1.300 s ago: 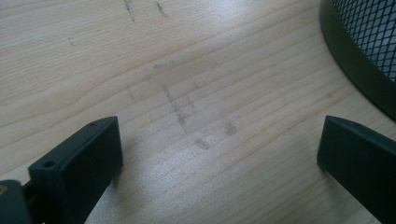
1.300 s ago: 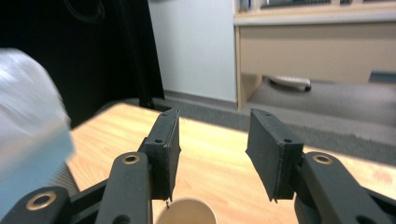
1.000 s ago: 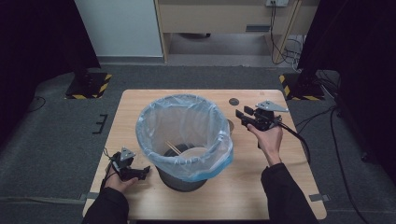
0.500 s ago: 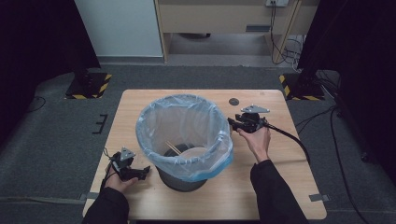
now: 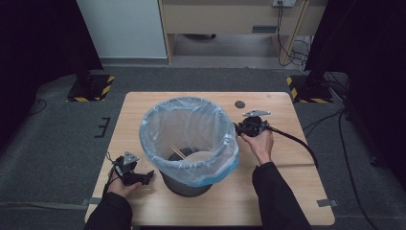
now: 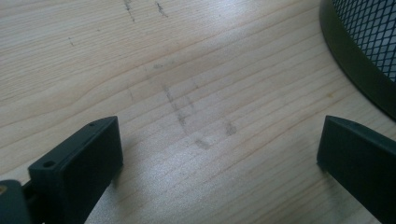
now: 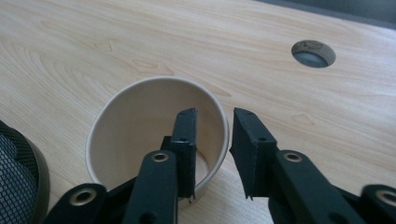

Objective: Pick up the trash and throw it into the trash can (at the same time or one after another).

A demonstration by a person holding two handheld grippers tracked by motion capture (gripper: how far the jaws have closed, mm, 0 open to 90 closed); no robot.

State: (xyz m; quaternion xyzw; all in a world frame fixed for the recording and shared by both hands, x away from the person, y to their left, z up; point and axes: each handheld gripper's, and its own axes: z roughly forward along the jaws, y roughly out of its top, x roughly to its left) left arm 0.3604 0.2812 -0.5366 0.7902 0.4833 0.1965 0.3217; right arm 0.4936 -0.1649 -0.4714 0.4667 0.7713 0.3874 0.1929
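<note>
With our right tongs (image 7: 212, 140) astride the wall of the paper cup (image 7: 140, 121) standing on the surface (image 7: 140, 42) beside the bin (image 5: 189, 143), jaws just closing but not yet clearly pinching, we should squeeze gently, while our left tongs (image 6: 217, 154) rest wide open and empty.

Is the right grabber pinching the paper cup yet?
Cannot tell. In the right gripper view the right gripper straddles the paper cup wall, one jaw inside, one outside, closing in, but no view plainly shows pads pressing it.
</note>
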